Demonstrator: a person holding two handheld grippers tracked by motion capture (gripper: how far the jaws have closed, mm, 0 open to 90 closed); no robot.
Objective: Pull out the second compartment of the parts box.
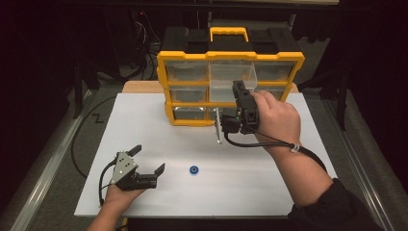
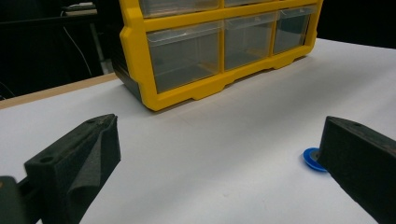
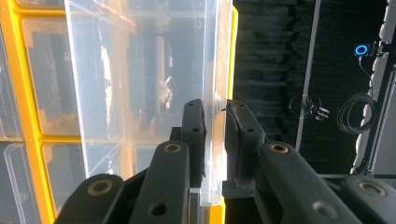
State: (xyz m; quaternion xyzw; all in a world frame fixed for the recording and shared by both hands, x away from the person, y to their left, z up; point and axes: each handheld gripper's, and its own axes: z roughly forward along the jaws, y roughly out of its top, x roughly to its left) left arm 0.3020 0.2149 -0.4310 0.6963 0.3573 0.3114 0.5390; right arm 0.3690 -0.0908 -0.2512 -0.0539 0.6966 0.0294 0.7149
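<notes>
Your right gripper [image 3: 215, 122] is clamped on the front wall of the clear plastic drawer [image 1: 230, 79], its two black jaws pressed on either side of that thin transparent panel. The drawer sits in the middle column of the yellow-framed organiser cabinet with clear drawers and a black top [image 1: 186, 57], in the upper rows, and stands pulled out from the cabinet's face toward you. In the right gripper view the clear wall [image 3: 140, 93] runs upright between the jaws, with the yellow frame behind it.

Your left gripper [image 1: 146, 161] lies low on the white table surface [image 1: 269, 187], well in front of the cabinet and off toward its left end. Its jaws stand wide apart with nothing between them. A small round blue disc [image 1: 194, 170] lies on the white surface in front of the cabinet, just beside the left gripper's outer jaw; in the left gripper view the disc [image 2: 310, 157] peeks out beside that jaw.
</notes>
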